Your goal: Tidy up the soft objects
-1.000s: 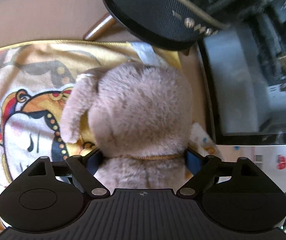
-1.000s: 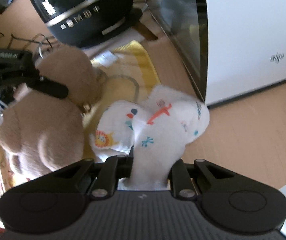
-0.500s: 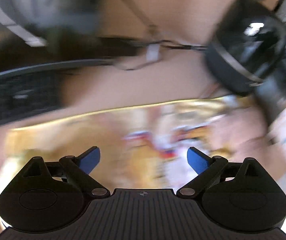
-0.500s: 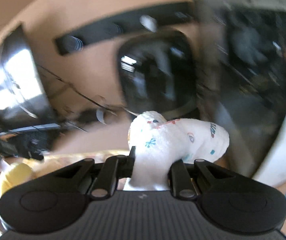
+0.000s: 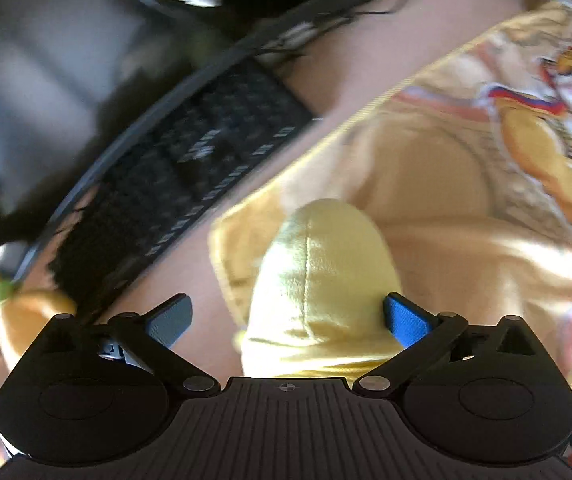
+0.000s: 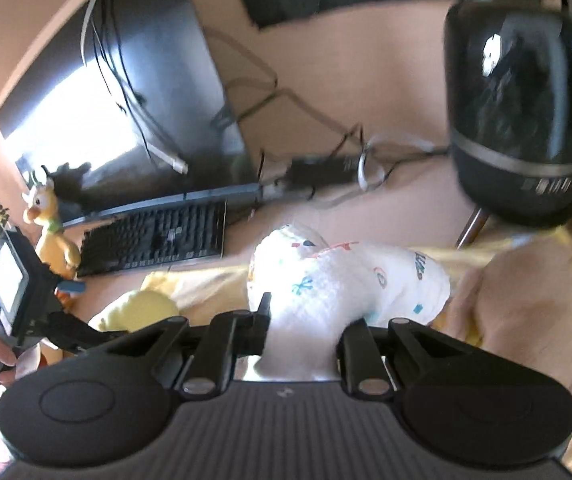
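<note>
My left gripper (image 5: 288, 316) gapes around the pale yellow plush toy (image 5: 322, 280), only its right pad touching; closing off-centre could squirt it toward nine o'clock. My right gripper (image 6: 304, 330) pinches the white printed soft toy (image 6: 342, 284) above the yellow patterned cloth (image 5: 466, 200).

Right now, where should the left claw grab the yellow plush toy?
Squeeze the yellow plush toy across its rounded body, coming straight along the left claw, which is open around it. One blue finger already touches its side; the other stands off. The body is soft and narrower than the gap.
</note>
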### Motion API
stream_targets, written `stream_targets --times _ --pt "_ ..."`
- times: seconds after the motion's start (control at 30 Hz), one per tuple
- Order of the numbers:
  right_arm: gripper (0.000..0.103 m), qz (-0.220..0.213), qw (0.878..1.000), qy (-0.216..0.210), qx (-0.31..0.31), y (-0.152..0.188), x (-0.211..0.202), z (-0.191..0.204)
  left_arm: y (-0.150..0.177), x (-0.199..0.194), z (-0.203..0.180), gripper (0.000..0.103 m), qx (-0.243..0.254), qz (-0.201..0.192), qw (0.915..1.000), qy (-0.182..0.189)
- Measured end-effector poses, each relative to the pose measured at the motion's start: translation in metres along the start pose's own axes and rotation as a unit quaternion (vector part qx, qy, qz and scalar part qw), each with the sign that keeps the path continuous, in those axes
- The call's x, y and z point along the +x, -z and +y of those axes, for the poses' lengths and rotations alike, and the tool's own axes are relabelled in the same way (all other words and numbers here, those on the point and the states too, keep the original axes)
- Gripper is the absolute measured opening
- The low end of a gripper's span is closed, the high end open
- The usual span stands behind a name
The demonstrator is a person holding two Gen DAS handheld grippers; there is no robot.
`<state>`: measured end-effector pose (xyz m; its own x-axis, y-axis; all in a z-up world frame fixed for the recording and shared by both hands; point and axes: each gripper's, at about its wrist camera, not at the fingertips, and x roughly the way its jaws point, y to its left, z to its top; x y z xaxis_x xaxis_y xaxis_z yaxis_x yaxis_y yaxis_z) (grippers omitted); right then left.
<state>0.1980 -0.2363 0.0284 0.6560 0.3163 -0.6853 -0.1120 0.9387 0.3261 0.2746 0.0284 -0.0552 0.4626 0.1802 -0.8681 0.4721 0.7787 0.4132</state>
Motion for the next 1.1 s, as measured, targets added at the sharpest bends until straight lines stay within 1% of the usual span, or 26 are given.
stream_targets --times 0.1,0.13,0.17,0.23,0.27,0.3,0.33,0.37,0.4,0.47,0.5,0.57,0.63,0.7,0.73,0.77,0.8,0.87,0.93,0.97,1.0,1.03,1.1 --pt "0.016 0.029 0.999 0.016 0.016 0.023 0.016 0.003 0.006 0.004 -0.006 0.103 0.047 -0.027 0.9984 0.017" --pt "0.016 0.041 0.999 0.024 0.02 0.032 0.023 0.0 0.008 0.005 -0.006 0.103 0.056 -0.03 0.9977 0.026" --pt "0.016 0.053 0.998 0.032 0.024 0.04 0.029 -0.002 0.008 0.006 -0.008 0.103 0.055 -0.026 0.9976 0.035" --pt "0.016 0.081 0.995 0.054 0.034 0.055 0.046 -0.014 0.002 0.015 -0.012 0.103 0.04 0.017 0.9964 0.072" --pt "0.016 0.091 0.993 0.065 0.038 0.063 0.051 -0.019 -0.001 0.021 -0.016 0.103 0.035 0.043 0.9947 0.087" --pt "0.016 0.099 0.992 0.074 0.041 0.068 0.055 -0.026 0.0 0.031 -0.021 0.103 0.035 0.068 0.9926 0.094" --pt "0.016 0.105 0.99 0.079 0.044 0.072 0.058 -0.033 0.0 0.038 -0.031 0.103 0.051 0.078 0.9936 0.063" --pt "0.016 0.109 0.989 0.085 0.047 0.075 0.06 -0.039 0.001 0.044 -0.038 0.103 0.067 0.083 0.9934 0.041" --pt "0.016 0.11 0.989 0.088 0.048 0.077 0.062 -0.045 0.002 0.049 -0.043 0.103 0.076 0.089 0.9928 0.027" --pt "0.016 0.11 0.988 0.091 0.055 0.076 0.064 -0.057 0.002 0.049 -0.038 0.103 0.061 0.087 0.9938 0.031" --pt "0.016 0.111 0.988 0.092 0.06 0.075 0.066 -0.063 0.002 0.049 -0.032 0.103 0.045 0.088 0.9945 0.035" --pt "0.015 0.112 0.988 0.087 0.065 0.076 0.068 -0.073 0.0 0.046 -0.013 0.1 0.001 0.095 0.9946 0.041" --pt "0.015 0.113 0.988 0.076 0.069 0.075 0.067 -0.077 0.0 0.046 0.009 0.096 -0.061 0.107 0.9914 0.045" --pt "0.016 0.114 0.989 0.069 0.062 0.074 0.067 -0.075 0.001 0.04 0.033 0.096 -0.134 0.118 0.9815 0.069" --pt "0.017 0.116 0.989 0.067 0.057 0.072 0.069 -0.074 0.002 0.035 0.044 0.096 -0.176 0.118 0.9732 0.091" --pt "0.016 0.116 0.99 0.063 0.056 0.071 0.071 -0.073 0.002 0.028 0.051 0.096 -0.206 0.109 0.965 0.12" --pt "0.016 0.116 0.99 0.055 0.054 0.069 0.07 -0.072 0.002 0.021 0.057 0.096 -0.236 0.101 0.955 0.149" --pt "0.016 0.112 0.991 0.042 0.051 0.064 0.066 -0.068 -0.001 0.008 0.058 0.096 -0.274 0.08 0.9378 0.197" --pt "0.016 0.103 0.993 0.028 0.047 0.054 0.06 -0.064 -0.005 -0.002 0.049 0.096 -0.298 0.047 0.921 0.246" --pt "0.016 0.097 0.994 0.021 0.044 0.048 0.056 -0.061 -0.008 -0.007 0.044 0.096 -0.31 0.03 0.9111 0.27" --pt "0.016 0.088 0.995 0.014 0.039 0.041 0.051 -0.057 -0.011 -0.009 0.034 0.096 -0.307 0.011 0.9078 0.286" --pt "0.016 0.076 0.997 0.007 0.033 0.033 0.045 -0.053 -0.014 -0.01 0.024 0.096 -0.299 -0.005 0.9097 0.288" --pt "0.016 0.051 0.999 -0.005 0.017 0.015 0.03 -0.043 -0.017 -0.012 -0.003 0.096 -0.275 -0.027 0.9224 0.27"
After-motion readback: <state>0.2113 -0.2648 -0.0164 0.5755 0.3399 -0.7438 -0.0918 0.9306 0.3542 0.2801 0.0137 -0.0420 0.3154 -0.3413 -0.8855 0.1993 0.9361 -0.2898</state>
